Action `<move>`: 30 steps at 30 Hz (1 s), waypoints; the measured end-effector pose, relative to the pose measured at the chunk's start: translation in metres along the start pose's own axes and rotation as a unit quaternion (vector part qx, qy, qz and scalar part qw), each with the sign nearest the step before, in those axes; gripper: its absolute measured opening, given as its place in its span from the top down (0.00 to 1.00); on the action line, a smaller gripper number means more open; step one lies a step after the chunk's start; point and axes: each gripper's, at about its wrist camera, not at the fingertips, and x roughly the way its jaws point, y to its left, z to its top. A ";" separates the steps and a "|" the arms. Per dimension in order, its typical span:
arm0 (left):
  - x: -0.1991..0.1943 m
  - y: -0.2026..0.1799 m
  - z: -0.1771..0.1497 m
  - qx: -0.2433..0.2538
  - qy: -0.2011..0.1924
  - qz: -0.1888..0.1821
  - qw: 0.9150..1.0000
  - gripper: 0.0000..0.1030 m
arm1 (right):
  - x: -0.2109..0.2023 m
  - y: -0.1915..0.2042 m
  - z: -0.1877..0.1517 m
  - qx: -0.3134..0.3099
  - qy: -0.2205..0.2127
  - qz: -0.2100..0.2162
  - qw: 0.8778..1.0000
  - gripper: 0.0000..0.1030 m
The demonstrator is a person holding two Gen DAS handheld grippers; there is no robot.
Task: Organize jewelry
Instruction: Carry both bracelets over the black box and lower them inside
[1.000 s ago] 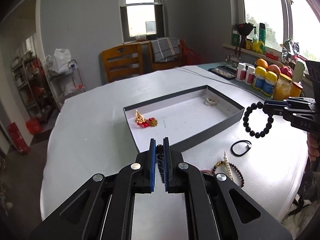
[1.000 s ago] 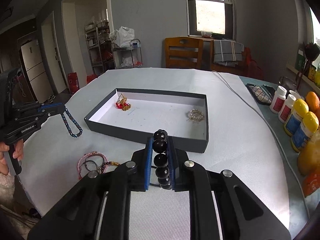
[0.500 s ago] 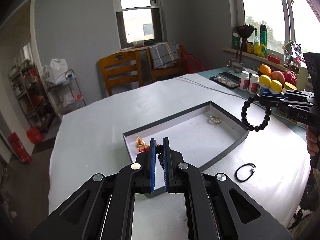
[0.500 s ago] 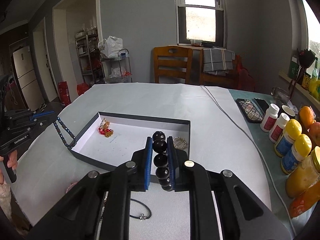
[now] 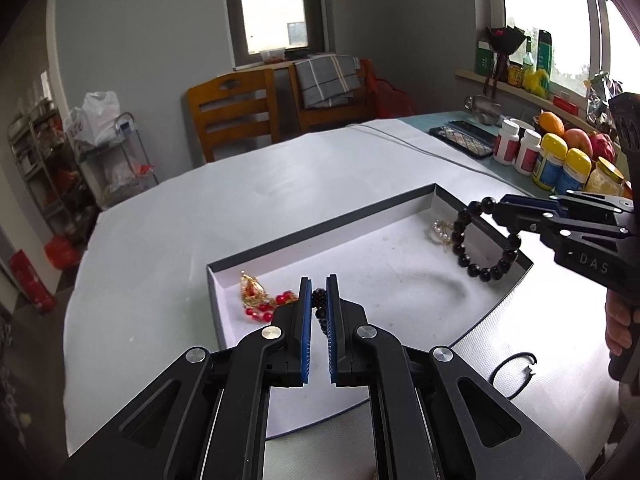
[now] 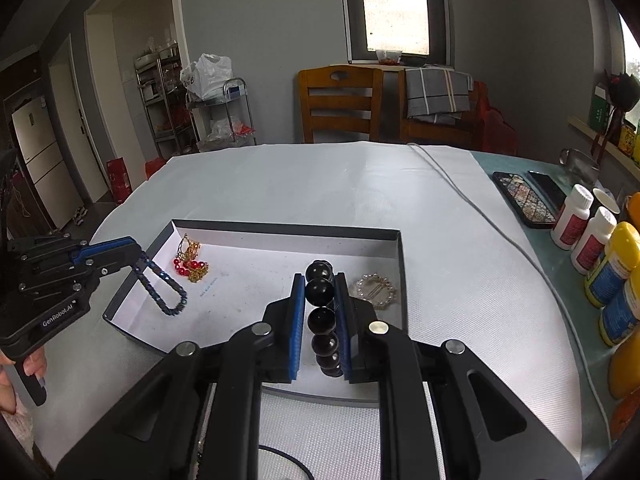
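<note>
1. Two grippers hang over the shallow grey box [image 5: 320, 236] on the white-covered table [image 6: 320, 184], and each is clamped on a bracelet.
2. My left gripper [image 5: 319, 304] has its blue pads pressed against a strand of small dark blue beads [image 6: 162, 288]; in the right wrist view that bracelet droops as a loop from the gripper's tip over the left end of the box.
3. My right gripper [image 6: 320, 300] pinches a bracelet of large glossy black beads [image 5: 482, 248]; in the left wrist view it dangles as a ring from the tip above the right end of the box, and I cannot tell if its lowest beads touch the white floor.
4. Inside the box, a gold piece with red beads [image 6: 190, 262] lies near the left end.
5. A ring-shaped pearl piece [image 6: 374, 290] lies at the right end, close to the box's right wall.
6. Outside the box, a thin black cord loop [image 5: 512, 372] lies on the table near the front right corner.
7. White and yellow-capped bottles [image 6: 588, 236] stand in a row along the table's right edge.
8. Just behind them, a dark patterned tray [image 6: 520, 200] sits on the table.
9. Beyond the table, a wooden chair [image 5: 232, 114] faces a grey wall and window.
</note>
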 end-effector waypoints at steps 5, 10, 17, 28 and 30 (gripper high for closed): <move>0.013 -0.001 -0.009 -0.012 0.013 -0.009 1.000 0.93 | 0.011 0.006 -0.007 0.002 0.010 0.014 1.000 0.86; 0.023 0.013 -0.021 -0.027 0.027 0.002 0.999 0.93 | 0.018 -0.002 -0.016 0.017 0.021 0.008 1.000 0.86; 0.028 0.032 -0.038 -0.054 0.038 0.015 0.998 0.93 | 0.026 -0.017 -0.022 0.032 0.024 -0.014 0.999 0.86; 0.041 0.033 -0.053 -0.050 0.043 0.036 0.997 0.93 | 0.044 -0.021 -0.035 0.011 0.035 -0.062 0.997 0.86; 0.040 0.031 -0.053 -0.042 0.041 0.042 0.997 0.93 | 0.046 -0.017 -0.037 -0.002 0.036 -0.071 0.997 0.86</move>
